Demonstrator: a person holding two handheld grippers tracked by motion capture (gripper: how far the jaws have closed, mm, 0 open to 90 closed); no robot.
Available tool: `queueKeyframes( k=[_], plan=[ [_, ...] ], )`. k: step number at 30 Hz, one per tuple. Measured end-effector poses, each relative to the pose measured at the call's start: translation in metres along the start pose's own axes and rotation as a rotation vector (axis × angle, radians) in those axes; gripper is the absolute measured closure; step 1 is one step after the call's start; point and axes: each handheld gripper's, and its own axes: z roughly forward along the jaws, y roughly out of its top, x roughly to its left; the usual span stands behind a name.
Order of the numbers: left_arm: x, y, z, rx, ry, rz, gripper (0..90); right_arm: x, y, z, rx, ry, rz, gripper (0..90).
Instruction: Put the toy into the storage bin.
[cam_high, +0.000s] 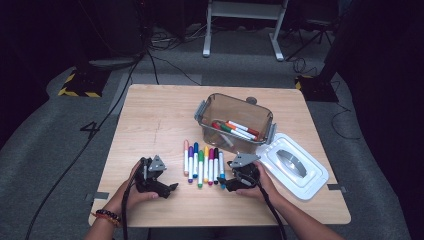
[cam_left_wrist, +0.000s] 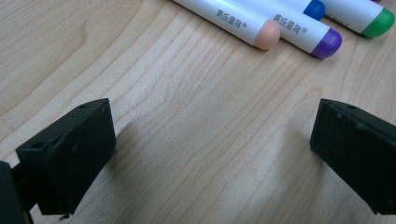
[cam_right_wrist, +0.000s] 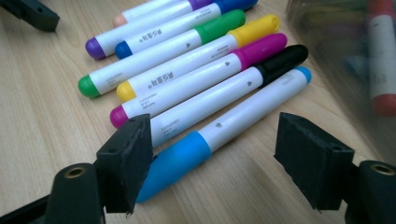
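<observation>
Blue is the colour of the nearest marker (cam_right_wrist: 219, 135): it has a white barrel with small grey print, a thick blue cap at one end and a lighter blue tip at the other. It lies flat on the wooden table (cam_high: 150, 120), at the right end of a row of markers (cam_high: 203, 164), touching the black one (cam_right_wrist: 219, 105). The right gripper (cam_right_wrist: 212, 161) has its jaws spread, one on each side of the blue cap, and the pads do not press it. The left gripper (cam_left_wrist: 212, 154) is also spread wide over bare wood, near the peach marker (cam_left_wrist: 243, 23). Behind the row stands a clear container (cam_high: 235, 122) with more markers inside.
</observation>
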Motion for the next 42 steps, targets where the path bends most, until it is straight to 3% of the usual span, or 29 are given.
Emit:
queueKeyframes(
  k=[6, 11, 16, 21, 26, 31, 36, 42],
  plan=[
    [0.0, 0.0, 0.0, 0.0, 0.001, 0.0, 0.5, -0.005, -0.007, -0.002, 0.04, -0.016, 0.005, 28.8],
    [-0.001, 0.0, 0.0, -0.001, 0.003, -0.002, 0.6, -0.025, -0.018, -0.014, 0.072, -0.081, 0.06, 33.0],
    [-0.001, -0.001, -0.001, -0.001, 0.004, -0.002, 0.6, -0.046, -0.025, -0.023, 0.054, -0.08, 0.127, 40.3],
    [-0.001, -0.001, -0.001, 0.0, 0.003, -0.002, 0.5, -0.051, -0.022, -0.02, 0.031, -0.05, 0.058, 49.7],
    [-0.001, -0.001, 0.0, 0.0, 0.003, -0.003, 0.5, -0.052, -0.022, -0.016, 0.035, -0.025, 0.053, 56.3],
    [0.0, -0.001, 0.0, 0.0, 0.003, -0.002, 0.5, -0.056, -0.024, -0.021, 0.057, -0.034, 0.061, 72.6],
    [0.0, -0.001, 0.0, -0.001, 0.003, -0.002, 0.5, -0.062, -0.027, -0.028, 0.076, -0.039, 0.07, 73.8],
    [0.0, 0.0, 0.0, 0.0, 0.003, -0.002, 0.5, -0.061, -0.03, -0.033, 0.094, -0.024, 0.036, 73.9]
  ],
)
